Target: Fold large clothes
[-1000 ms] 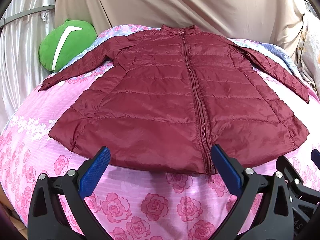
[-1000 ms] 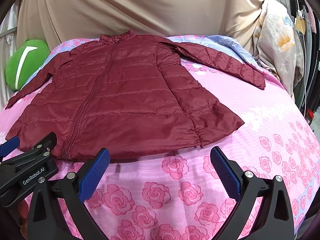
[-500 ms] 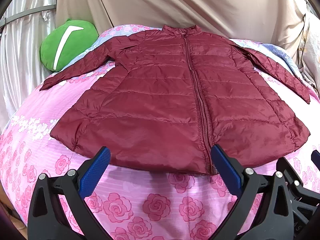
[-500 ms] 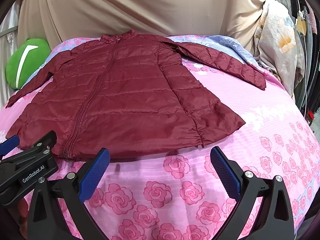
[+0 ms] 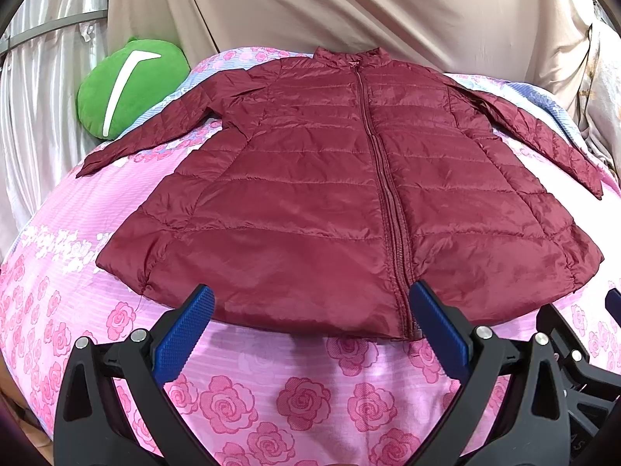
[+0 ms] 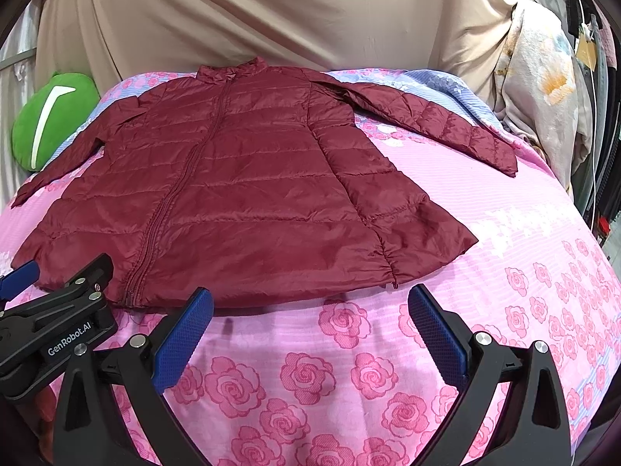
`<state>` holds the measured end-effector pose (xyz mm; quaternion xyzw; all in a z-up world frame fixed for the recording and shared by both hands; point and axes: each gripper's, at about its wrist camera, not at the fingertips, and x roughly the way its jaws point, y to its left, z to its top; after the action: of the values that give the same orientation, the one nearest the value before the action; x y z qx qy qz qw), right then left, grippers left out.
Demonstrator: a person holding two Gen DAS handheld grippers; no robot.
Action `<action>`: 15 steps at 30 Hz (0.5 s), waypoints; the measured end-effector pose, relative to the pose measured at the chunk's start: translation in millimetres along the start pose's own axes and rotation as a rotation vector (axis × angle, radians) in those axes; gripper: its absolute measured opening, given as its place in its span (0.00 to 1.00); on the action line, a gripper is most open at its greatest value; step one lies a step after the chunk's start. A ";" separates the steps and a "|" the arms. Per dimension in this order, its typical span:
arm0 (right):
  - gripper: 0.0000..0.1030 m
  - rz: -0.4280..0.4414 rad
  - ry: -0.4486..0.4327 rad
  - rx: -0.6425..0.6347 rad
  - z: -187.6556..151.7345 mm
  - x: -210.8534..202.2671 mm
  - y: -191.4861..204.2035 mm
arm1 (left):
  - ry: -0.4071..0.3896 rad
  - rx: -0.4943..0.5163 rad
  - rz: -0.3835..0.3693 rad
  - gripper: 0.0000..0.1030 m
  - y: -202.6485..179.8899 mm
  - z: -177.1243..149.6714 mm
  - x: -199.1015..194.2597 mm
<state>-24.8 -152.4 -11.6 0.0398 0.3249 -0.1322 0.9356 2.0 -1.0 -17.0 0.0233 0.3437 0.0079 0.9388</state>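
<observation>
A dark red quilted jacket point(image 5: 341, 194) lies flat, zipped, front up on a pink rose-print bed point(image 5: 271, 396), collar far, hem near, both sleeves spread outward. It also shows in the right wrist view point(image 6: 240, 194). My left gripper point(image 5: 310, 322) is open and empty, just in front of the hem near the zipper's lower end. My right gripper point(image 6: 310, 322) is open and empty, in front of the hem's right part. The left gripper's body point(image 6: 54, 330) shows at the left of the right wrist view.
A green round cushion point(image 5: 128, 93) lies at the bed's far left by a silvery curtain. A beige sheet point(image 5: 349, 11) hangs behind the bed. Pale floral fabric point(image 6: 543, 89) hangs at the far right, past the right sleeve point(image 6: 438, 124).
Both grippers have drifted slightly; the jacket sits a little further right and lower in the views. The jacket itself has not moved. Both jaws stay open.
</observation>
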 end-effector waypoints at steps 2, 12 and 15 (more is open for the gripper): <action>0.95 0.000 0.000 0.000 -0.3 0.1 0.0 | 0.000 0.001 0.001 0.95 -0.4 -0.2 0.1; 0.95 0.002 0.009 -0.003 1.7 5.1 2.9 | 0.007 0.011 0.001 0.95 -3.5 0.0 6.1; 0.95 0.004 0.011 -0.002 1.3 5.8 2.7 | 0.009 0.014 0.000 0.95 -5.0 0.0 6.9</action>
<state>-18.9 -151.3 -14.2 0.0401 0.3301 -0.1299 0.9341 7.3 -5.8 -21.7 0.0298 0.3479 0.0056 0.9370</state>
